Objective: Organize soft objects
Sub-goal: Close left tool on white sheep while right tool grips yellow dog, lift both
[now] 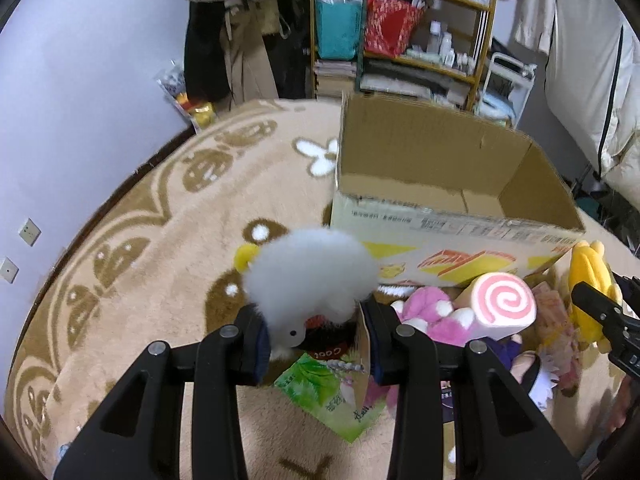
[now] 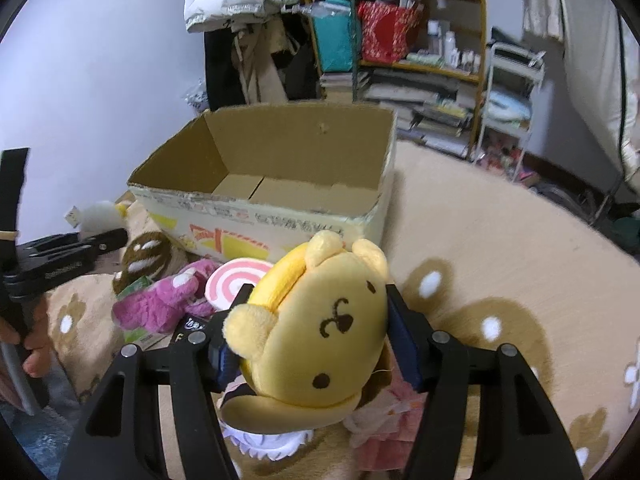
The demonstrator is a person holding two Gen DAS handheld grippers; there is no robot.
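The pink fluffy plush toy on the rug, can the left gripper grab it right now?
Probably not yet: the left gripper is shut on a fluffy white plush bird, so its jaws are full, though the pink fluffy plush toy lies uncovered nearby.

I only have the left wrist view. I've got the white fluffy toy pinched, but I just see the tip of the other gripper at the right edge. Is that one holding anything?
Observer: Yes. The right gripper is shut on the yellow bear plush, one pad on each side of its head.
Operator: Can't see the floor of the box. Anything in it?
Observer: In the right wrist view the visible part of the cardboard box floor is bare cardboard; the near strip is hidden by its wall.
Operator: How does my toy look from there?
Observer: Only a bit of the white fluffy toy shows past the left gripper, left of the box.
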